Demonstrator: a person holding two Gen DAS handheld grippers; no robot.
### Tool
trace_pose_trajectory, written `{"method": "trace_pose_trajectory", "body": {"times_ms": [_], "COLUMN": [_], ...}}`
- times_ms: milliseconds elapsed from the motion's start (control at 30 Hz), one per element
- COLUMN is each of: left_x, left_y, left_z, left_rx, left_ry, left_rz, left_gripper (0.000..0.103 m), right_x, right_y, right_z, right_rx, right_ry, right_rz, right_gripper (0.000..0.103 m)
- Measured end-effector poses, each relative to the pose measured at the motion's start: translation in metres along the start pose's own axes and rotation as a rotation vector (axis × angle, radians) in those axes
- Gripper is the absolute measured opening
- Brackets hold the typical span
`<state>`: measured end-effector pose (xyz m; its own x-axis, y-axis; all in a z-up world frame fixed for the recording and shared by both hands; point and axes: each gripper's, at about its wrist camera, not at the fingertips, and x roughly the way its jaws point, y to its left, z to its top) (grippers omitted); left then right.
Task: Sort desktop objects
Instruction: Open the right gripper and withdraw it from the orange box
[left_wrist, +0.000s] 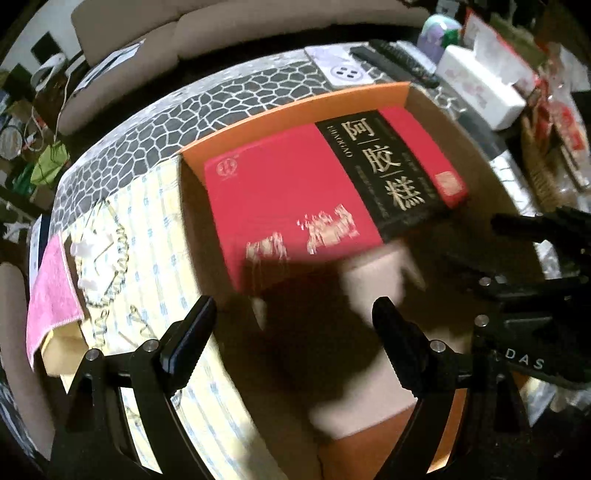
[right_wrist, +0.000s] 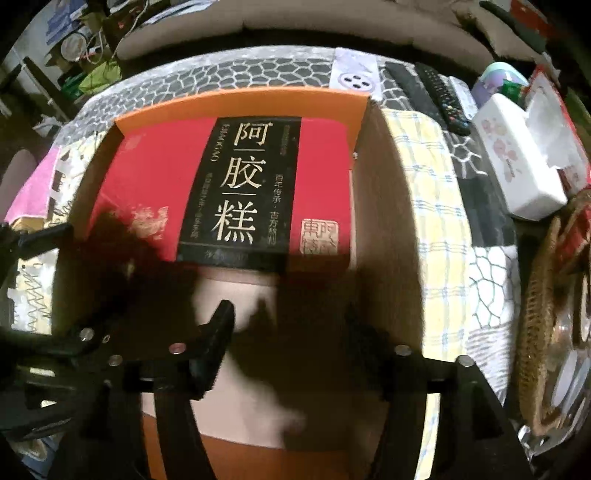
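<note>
Now I am looking down into an orange box (right_wrist: 236, 101) that sits on the table (left_wrist: 155, 122), and a red and black carton (right_wrist: 236, 184) with gold characters lies flat inside it, pushed toward the far wall. Nearer to me, a pale cream box (right_wrist: 240, 295) lies just in front of the carton on the same floor of the orange box; it is blurred in both views, so I cannot tell its exact edges.

My left gripper (left_wrist: 295, 325) hangs above the cream box with its 2 fingers spread wide, nothing between the pads. My right gripper (right_wrist: 291, 332) is above the same spot, and its fingers stand apart too, not pressing on anything. From the left wrist view I see the right tool's black frame at the right edge, close beside mine.

Outside the orange box, a pale yellow checked cloth (left_wrist: 155, 236) covers the near part of the table, over a grey pebble-pattern cover. A pink towel (left_wrist: 51, 295) hangs at the left edge. On the right stand a white tissue box (right_wrist: 517, 166), 2 remote controls (right_wrist: 439, 96) and a wicker basket (right_wrist: 535, 332).
</note>
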<state>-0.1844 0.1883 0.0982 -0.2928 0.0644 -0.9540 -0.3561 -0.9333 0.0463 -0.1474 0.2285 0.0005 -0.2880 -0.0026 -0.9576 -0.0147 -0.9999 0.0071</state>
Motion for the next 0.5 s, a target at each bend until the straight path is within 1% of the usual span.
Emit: {"method": "trace_pose_trajectory", "body": {"times_ms": [33, 67, 133, 267, 333, 367, 433, 500], "left_x": [-0.006, -0.013, -0.024, -0.042, -0.048, -0.051, -0.059, -0.066], "left_y": [0.001, 0.003, 0.008, 0.014, 0.019, 0.021, 0.027, 0.03], "left_z": [-0.005, -0.011, -0.022, -0.046, -0.057, -0.062, -0.074, -0.086], "left_rx": [-0.008, -0.02, -0.041, -0.066, -0.09, -0.107, -0.134, -0.146], "left_ry": [-0.007, -0.013, -0.022, -0.031, -0.025, -0.024, -0.034, -0.041], "left_rz": [-0.014, -0.032, -0.058, -0.085, -0.101, -0.112, -0.127, -0.129], "left_gripper": [0.089, 0.092, 0.093, 0.094, 0.097, 0.102, 0.103, 0.103], "right_x": [-0.005, -0.009, -0.016, -0.027, -0.033, -0.038, -0.046, -0.056], "right_y": [0.0, 0.0, 0.001, 0.013, 0.018, 0.021, 0.025, 0.028], "right_z": [-0.005, -0.008, -0.018, -0.04, -0.05, -0.055, -0.063, -0.071], "right_rx": [0.01, 0.016, 0.026, 0.018, 0.02, 0.022, 0.031, 0.043], "right_ry": [-0.009, -0.015, -0.034, -0.059, -0.07, -0.083, -0.11, -0.133], "right_rz": [0.003, 0.011, 0.031, 0.03, 0.032, 0.032, 0.036, 0.048], "right_gripper": [0.081, 0.085, 0.086, 0.087, 0.087, 0.089, 0.092, 0.092]}}
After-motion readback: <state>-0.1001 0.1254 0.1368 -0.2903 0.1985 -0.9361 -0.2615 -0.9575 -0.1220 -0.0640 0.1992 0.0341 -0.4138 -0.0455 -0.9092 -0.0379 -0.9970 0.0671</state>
